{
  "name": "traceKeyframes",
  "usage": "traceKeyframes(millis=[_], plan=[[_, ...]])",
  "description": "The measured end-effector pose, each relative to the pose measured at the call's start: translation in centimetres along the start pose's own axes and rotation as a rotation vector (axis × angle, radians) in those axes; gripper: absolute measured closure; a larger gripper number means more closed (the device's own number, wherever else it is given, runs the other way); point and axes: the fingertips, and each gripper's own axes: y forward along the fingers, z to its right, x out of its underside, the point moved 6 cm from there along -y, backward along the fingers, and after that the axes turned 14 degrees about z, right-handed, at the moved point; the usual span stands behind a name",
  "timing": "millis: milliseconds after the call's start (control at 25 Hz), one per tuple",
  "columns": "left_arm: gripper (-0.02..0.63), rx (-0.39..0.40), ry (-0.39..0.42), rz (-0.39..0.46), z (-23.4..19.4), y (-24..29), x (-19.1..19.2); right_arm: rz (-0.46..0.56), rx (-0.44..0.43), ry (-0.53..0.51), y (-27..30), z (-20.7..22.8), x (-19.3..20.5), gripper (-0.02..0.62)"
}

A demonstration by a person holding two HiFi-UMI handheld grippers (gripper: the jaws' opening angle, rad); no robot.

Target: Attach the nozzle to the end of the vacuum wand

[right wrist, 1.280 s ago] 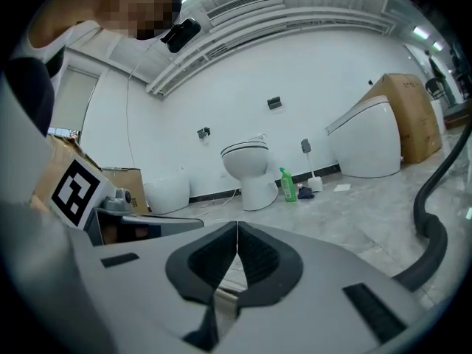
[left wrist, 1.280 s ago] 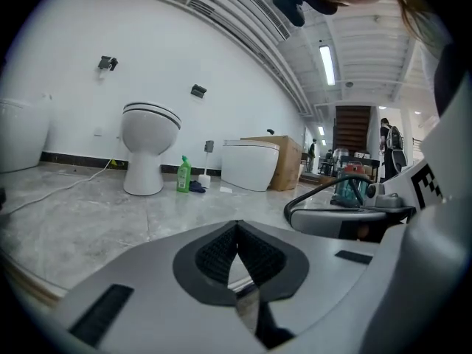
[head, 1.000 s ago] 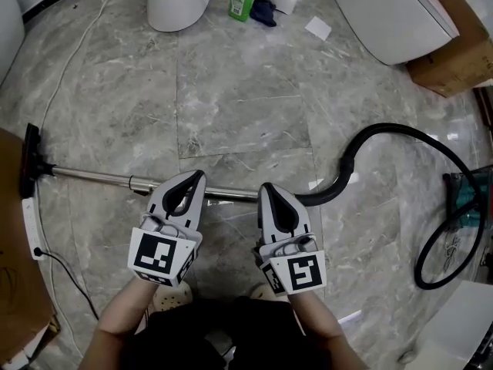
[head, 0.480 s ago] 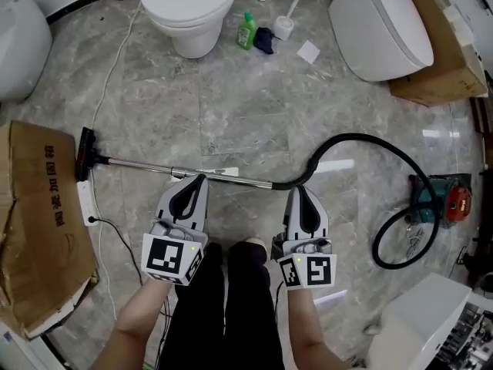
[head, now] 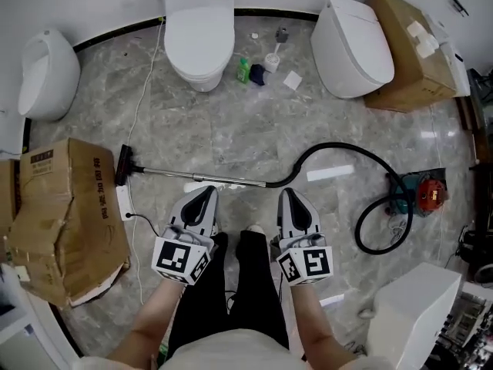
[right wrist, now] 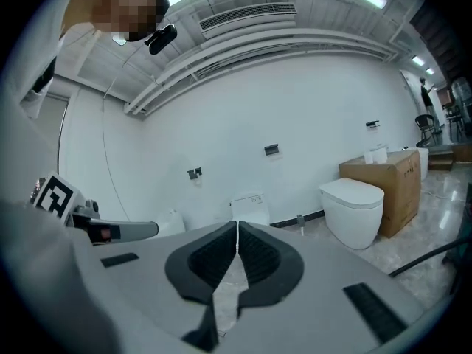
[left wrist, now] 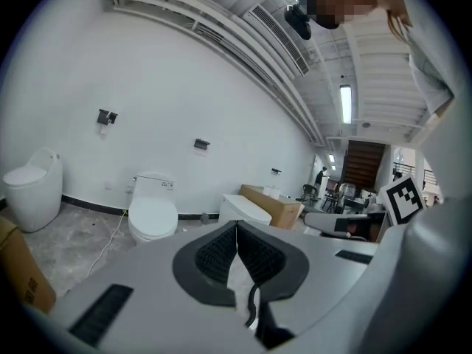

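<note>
In the head view the metal vacuum wand (head: 200,176) lies on the grey marble floor, with a black nozzle (head: 122,165) at its left end and a black hose (head: 339,154) curving from its right end to a red and teal vacuum body (head: 426,194). My left gripper (head: 204,196) and right gripper (head: 287,199) are held high above the floor, side by side, both shut and empty. The left gripper view shows the left gripper (left wrist: 237,227) with jaws together; the right gripper view shows the same of the right gripper (right wrist: 237,227).
Two toilets (head: 199,29) (head: 351,46) and a urinal (head: 48,75) stand along the wall. A crushed cardboard box (head: 65,214) lies at the left, another box (head: 412,52) at the right. A green bottle (head: 244,71) and a white cord (head: 142,83) are on the floor.
Both grippers have risen a long way from just above the wand. The view has pulled back, showing much more of the room. Jaws stayed shut.
</note>
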Motion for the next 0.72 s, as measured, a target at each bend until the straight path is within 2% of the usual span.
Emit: traceKeyframes(millis=[200, 360, 480, 720], plan=[[0.597, 0.042, 0.041, -0.026, 2.6, -1.5, -4.5, -0.024, 0.0, -0.087, -2.0, -2.0, -4.8, 0.577], [0.597, 0.047, 0.045, -0.035, 4.7, -2.6, -5.6, 0.006, 0.0, -0.046, -4.1, -2.6, -7.0, 0.578], [0.597, 0.054, 0.059, -0.025, 5.3, -3.1, -5.8, 0.027, 0.021, -0.057, -5.0, -2.9, -7.7, 0.578], [0.597, 0.114, 0.074, -0.022, 5.5, -3.3, -5.6, 0.067, 0.071, -0.063, -5.6, -3.1, -7.8, 0.578]])
